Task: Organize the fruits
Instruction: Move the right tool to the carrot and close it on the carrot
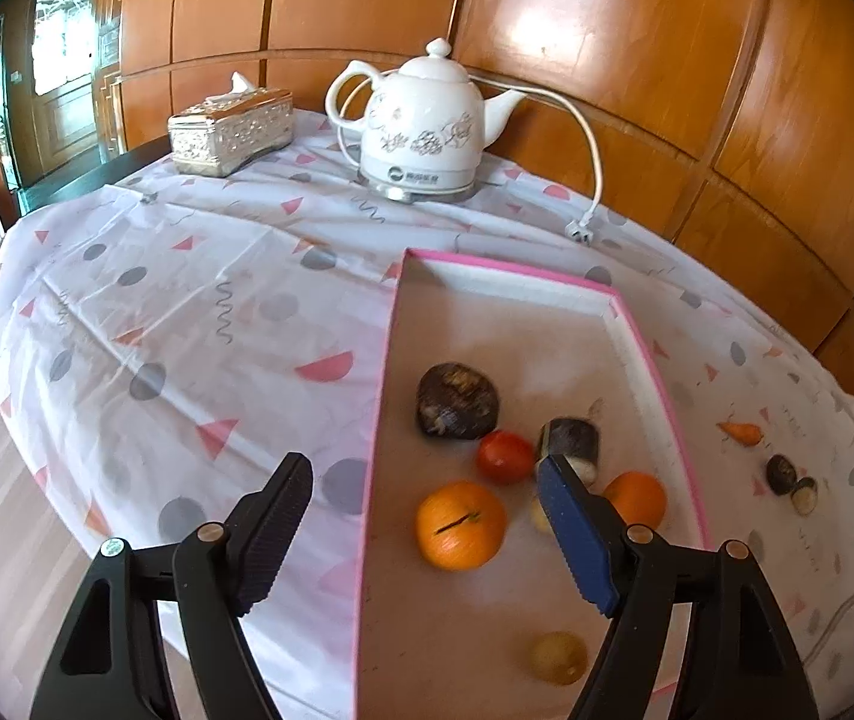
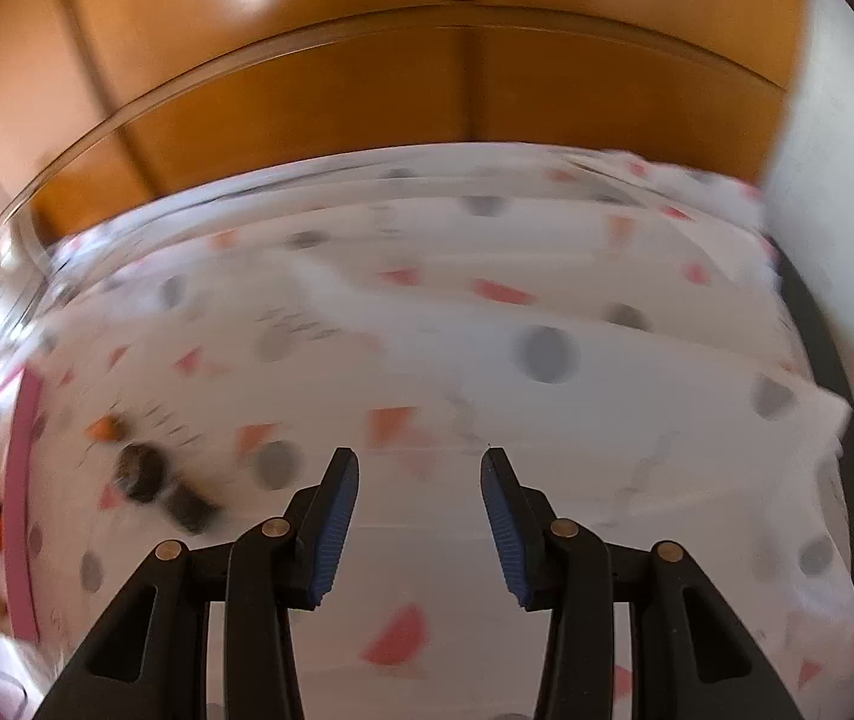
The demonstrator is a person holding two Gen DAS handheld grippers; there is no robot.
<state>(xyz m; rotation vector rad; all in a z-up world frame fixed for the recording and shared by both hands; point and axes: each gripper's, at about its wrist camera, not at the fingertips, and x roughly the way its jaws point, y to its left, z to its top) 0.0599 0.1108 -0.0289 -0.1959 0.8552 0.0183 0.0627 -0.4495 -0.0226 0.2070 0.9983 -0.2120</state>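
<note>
Nearest my lens the left tool (image 1: 423,531) gapes wide and empty over the worktop (image 1: 156,312) and the pink-rimmed box (image 1: 375,420); my right tool (image 2: 419,531) stands part open, nothing between its pads, over bare cloth. Inside the box I count a big orange (image 1: 461,525), a dark fruit (image 1: 457,401), a second orange (image 1: 637,498), a tomato (image 1: 505,456) and a pale yellow fruit (image 1: 559,657). I judge most is done: a small carrot (image 1: 742,432) and two dark pieces (image 1: 782,474) are left outside
</note>
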